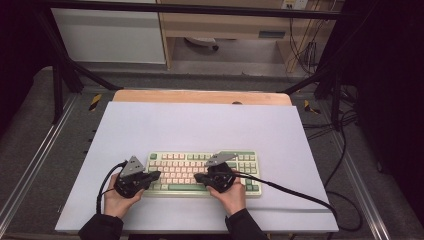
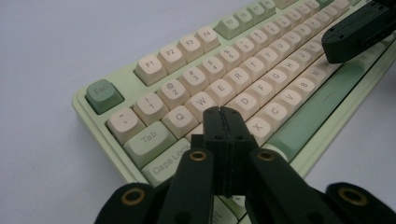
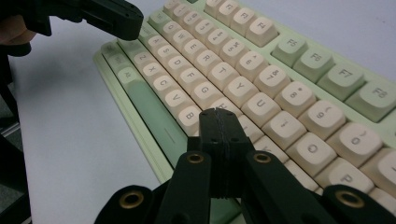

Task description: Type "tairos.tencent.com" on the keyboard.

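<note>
Item: pale green keyboard (image 1: 204,173) with cream keys, lying flat and square near the front edge of a white sheet (image 1: 200,130) that covers the table (image 1: 200,96), whose wooden far rim shows beyond the sheet. Two hand-held grippers over it: left gripper (image 1: 158,175) at the keyboard's left end, right gripper (image 1: 197,177) over its lower middle rows, tips pointing inward toward each other and near but apart, each carrying a grey three-cornered plate and a black cable trailing off. Surround: dark-sleeved forearms entering from below, black frame rails at both sides, grey floor (image 1: 30,125), wooden cabinet beyond
</note>
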`<state>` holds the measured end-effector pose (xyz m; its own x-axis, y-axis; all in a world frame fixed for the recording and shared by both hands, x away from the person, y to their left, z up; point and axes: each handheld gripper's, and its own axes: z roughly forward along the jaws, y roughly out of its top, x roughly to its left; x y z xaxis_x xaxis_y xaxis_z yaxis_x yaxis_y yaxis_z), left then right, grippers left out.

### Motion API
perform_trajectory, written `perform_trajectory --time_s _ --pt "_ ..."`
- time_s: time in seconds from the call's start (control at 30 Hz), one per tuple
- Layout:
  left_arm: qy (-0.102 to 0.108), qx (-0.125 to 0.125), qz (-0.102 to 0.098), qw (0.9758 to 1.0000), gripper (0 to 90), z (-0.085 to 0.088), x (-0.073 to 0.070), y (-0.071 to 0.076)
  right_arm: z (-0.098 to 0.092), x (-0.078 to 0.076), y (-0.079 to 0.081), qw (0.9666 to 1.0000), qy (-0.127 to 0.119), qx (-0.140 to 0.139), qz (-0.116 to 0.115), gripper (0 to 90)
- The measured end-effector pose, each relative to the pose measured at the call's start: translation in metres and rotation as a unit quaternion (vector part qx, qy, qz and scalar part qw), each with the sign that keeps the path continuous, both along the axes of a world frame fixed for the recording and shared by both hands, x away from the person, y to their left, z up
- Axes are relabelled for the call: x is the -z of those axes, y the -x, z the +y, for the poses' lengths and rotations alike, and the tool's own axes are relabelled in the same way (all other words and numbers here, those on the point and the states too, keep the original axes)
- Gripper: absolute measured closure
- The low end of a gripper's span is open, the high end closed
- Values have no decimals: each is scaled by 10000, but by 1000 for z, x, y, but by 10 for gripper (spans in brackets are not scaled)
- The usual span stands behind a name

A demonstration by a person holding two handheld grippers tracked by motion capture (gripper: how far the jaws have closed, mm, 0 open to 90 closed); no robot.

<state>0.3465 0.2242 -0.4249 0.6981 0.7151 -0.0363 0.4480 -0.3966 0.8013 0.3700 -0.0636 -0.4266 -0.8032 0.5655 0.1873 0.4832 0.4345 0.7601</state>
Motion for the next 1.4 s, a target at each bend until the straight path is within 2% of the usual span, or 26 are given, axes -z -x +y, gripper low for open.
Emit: perform_trajectory --time_s 0.07,0.17,0.5,0.67,0.9,1.4 --pt "4 -7 -3 10000 896 0 0 0 4 0 0 10000 -36 -16 22 900" --pt "14 -8 -4 10000 896 1 0 0 7 3 -1 10000 38 -49 10 900" --pt "22 -18 -10 10000 896 1 0 0 9 8 -2 9999 97 -69 39 900" --pt "14 -2 -8 10000 896 0 -1 0 7 3 -1 9999 66 -78 3 900" --pt "15 8 -15 10000 896 0 -1 1 -4 -8 4 9998 144 -80 -66 900" --pt "-30 142 -32 9999 895 -16 -5 2 -40 -10 7 9999 22 154 -67 900"
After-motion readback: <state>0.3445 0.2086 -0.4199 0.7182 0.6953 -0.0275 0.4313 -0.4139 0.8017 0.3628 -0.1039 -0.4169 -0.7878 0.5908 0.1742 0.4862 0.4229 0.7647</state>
